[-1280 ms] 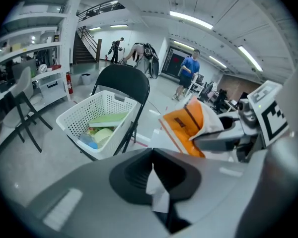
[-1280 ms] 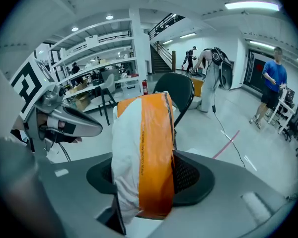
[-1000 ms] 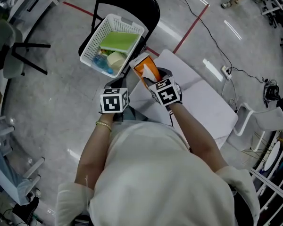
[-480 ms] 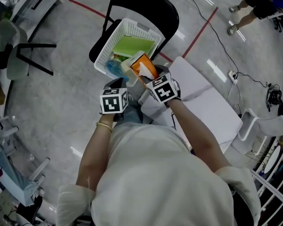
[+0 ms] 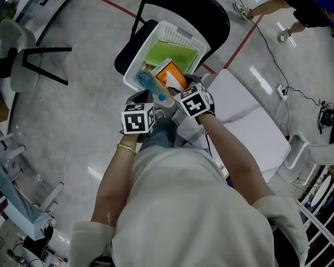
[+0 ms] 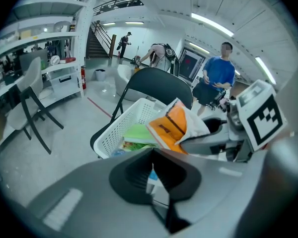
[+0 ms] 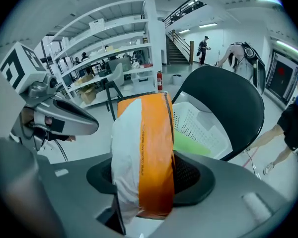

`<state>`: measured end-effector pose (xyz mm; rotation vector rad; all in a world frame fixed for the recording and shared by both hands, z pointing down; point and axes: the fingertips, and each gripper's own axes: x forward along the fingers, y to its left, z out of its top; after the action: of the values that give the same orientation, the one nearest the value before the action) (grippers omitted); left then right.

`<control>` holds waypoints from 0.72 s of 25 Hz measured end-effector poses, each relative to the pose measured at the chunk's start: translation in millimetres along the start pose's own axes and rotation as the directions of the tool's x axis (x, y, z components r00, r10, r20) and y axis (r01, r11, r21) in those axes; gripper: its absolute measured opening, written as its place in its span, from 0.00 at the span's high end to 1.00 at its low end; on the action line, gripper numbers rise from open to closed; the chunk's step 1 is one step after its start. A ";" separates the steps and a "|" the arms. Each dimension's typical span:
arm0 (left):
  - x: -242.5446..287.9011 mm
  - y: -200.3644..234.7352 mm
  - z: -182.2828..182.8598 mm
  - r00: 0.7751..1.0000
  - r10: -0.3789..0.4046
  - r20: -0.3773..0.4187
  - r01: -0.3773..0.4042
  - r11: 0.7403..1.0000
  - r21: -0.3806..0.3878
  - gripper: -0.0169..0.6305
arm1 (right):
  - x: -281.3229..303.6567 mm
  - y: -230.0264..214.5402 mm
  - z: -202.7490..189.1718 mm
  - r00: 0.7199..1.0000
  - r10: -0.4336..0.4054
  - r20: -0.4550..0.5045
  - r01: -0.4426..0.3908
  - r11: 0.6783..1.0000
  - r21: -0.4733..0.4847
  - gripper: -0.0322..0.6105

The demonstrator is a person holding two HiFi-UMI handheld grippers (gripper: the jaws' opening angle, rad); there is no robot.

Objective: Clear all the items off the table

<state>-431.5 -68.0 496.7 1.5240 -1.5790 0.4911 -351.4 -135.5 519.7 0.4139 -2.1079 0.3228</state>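
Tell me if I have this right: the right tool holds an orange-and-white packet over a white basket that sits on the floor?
Not quite: the white basket sits on a black chair, not on the floor, as the head view shows. The right tool does hold the orange-and-white packet over it.

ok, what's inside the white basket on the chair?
A flat green pad and a blue item, maybe a bottle, lie in the basket. The orange-and-white packet held by the right gripper covers the middle; whatever is beneath can't be seen.
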 end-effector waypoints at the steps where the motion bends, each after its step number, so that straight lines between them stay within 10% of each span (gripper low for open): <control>1: 1.2 4.3 0.5 1.000 0.001 -0.003 -0.001 1.000 -0.005 0.96 | 5.6 0.5 1.4 1.000 0.003 -0.009 -0.003 1.000 -0.002 0.54; 9: 9.4 27.7 4.7 1.000 0.013 -0.021 -0.014 1.000 -0.028 0.96 | 37.3 6.9 15.7 0.998 0.043 -0.053 -0.043 0.999 -0.002 0.53; 13: 9.8 30.3 6.0 1.000 0.011 -0.019 -0.011 0.999 -0.035 0.96 | 40.4 7.0 21.4 0.999 0.035 -0.031 -0.034 0.999 0.034 0.28; 18: 9.8 29.1 4.6 1.000 0.005 -0.019 -0.006 0.999 -0.037 0.96 | 34.3 6.5 21.2 0.999 0.028 -0.025 -0.026 0.998 0.062 0.29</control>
<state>-459.2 -72.3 510.0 1.4834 -1.5703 0.4755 -387.5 -143.5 537.0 0.4157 -2.0839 0.4079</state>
